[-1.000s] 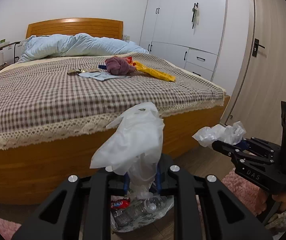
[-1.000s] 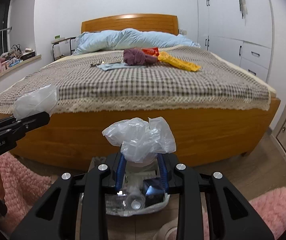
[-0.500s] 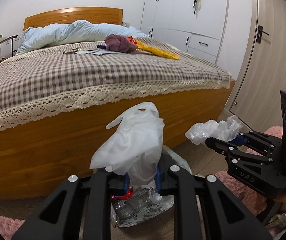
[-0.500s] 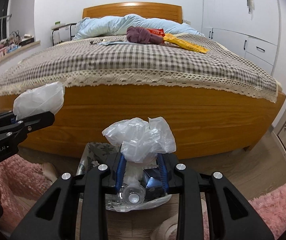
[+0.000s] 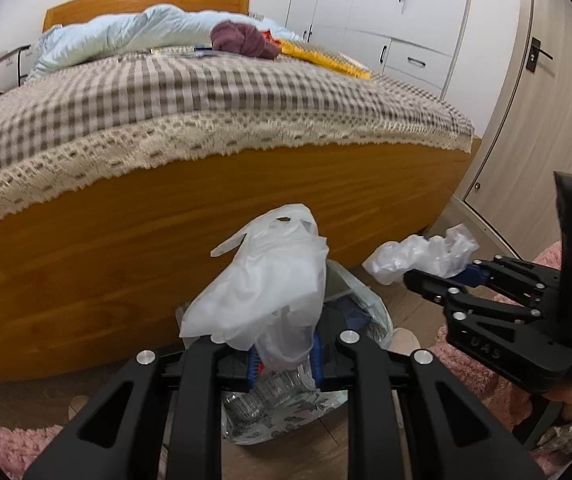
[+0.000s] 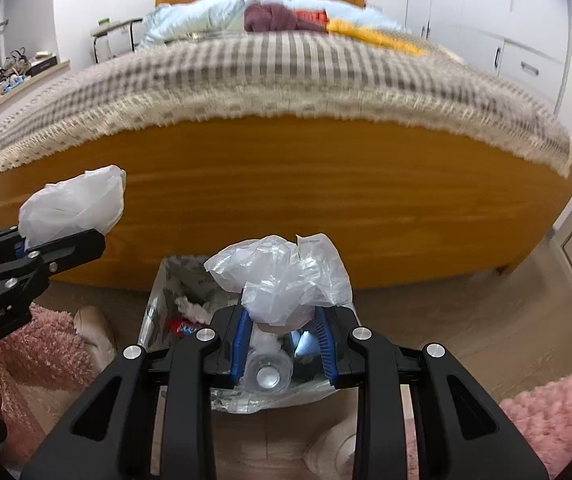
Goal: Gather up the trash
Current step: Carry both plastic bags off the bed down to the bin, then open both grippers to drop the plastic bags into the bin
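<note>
Both grippers pinch the trash bag (image 5: 286,396) by its gathered white handles, in front of the bed (image 5: 206,216). Left gripper (image 5: 284,354): fingers closed on one bunched handle, which puffs above them. Right gripper (image 6: 284,340): fingers closed on the other handle. Below the fingers the bag hangs open, showing a clear bottle (image 6: 267,372) and wrappers inside, over the floor near the bed's footboard.

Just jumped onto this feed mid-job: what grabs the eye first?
Both grippers, the left gripper and the right gripper, are shut on bunched handles of a thin translucent plastic trash bag, which hangs between them above the wood floor, holding a clear plastic bottle. Behind looms the orange wooden bed frame.
</note>
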